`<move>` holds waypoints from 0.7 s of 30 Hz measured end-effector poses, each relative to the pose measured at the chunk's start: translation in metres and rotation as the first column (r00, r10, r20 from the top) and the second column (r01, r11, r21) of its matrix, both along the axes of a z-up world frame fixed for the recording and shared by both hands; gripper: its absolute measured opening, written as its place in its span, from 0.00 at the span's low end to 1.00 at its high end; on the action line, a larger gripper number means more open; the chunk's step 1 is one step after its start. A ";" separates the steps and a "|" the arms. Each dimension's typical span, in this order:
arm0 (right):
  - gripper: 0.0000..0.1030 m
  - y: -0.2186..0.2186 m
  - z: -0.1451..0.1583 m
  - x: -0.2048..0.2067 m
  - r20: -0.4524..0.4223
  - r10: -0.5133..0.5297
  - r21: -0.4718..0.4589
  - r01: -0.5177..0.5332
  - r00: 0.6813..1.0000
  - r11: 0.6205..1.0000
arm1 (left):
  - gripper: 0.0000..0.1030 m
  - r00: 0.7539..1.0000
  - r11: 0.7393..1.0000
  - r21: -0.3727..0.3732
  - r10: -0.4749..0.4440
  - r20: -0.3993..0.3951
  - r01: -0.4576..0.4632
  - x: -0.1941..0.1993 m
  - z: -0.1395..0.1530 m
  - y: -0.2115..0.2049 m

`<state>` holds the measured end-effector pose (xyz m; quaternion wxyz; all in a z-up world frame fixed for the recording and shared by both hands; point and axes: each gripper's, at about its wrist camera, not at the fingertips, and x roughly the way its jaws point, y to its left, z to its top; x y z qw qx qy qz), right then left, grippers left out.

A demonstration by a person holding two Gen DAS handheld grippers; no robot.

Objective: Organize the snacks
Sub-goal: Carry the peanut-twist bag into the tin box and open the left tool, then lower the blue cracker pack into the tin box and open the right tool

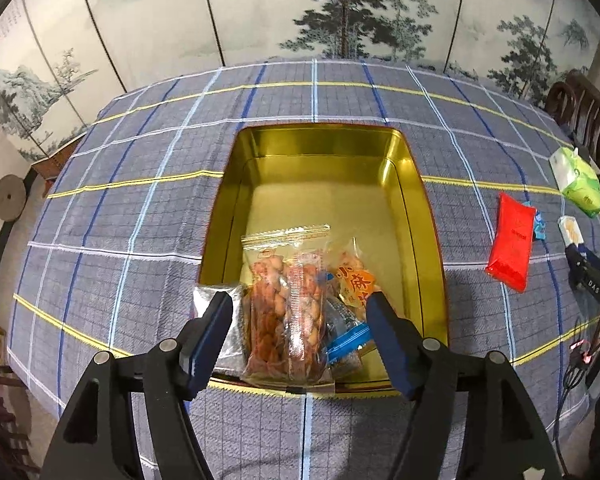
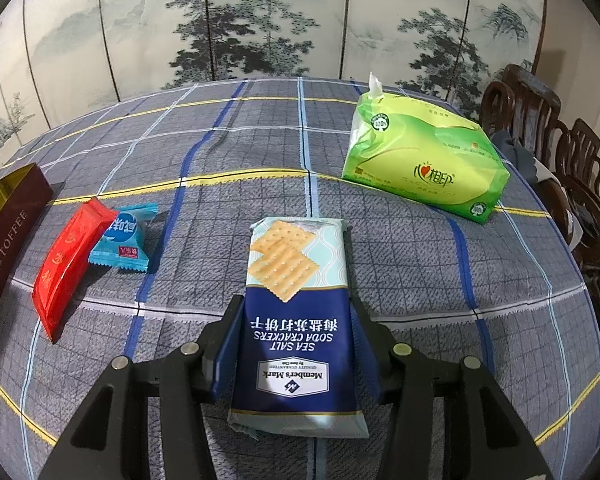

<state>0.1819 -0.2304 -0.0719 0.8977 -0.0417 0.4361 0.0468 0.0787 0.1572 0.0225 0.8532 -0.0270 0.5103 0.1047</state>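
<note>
A gold-lined tin [image 1: 324,160] stands open on the checked tablecloth, with several snack packets [image 1: 288,304] piled at its near end. My left gripper [image 1: 298,308] is open, its fingers either side of the packets, holding nothing. My right gripper [image 2: 296,320] is shut on a blue soda cracker packet [image 2: 296,320], just above the cloth. A red packet [image 2: 70,264] and a small blue packet [image 2: 126,240] lie on the cloth to its left; they also show in the left wrist view, the red packet [image 1: 512,240] right of the tin.
A green tissue pack [image 2: 424,164] lies at the back right of the table. The tin's dark red outer wall [image 2: 8,240] is at the far left. Wooden chairs [image 2: 556,152] stand along the right edge. A painted screen stands behind the table.
</note>
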 end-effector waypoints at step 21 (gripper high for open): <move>0.49 0.031 0.043 -0.030 0.013 -0.040 0.075 0.039 0.999 0.996 | 0.73 0.998 0.998 -0.061 0.017 0.062 -0.014 -0.022 0.005 0.002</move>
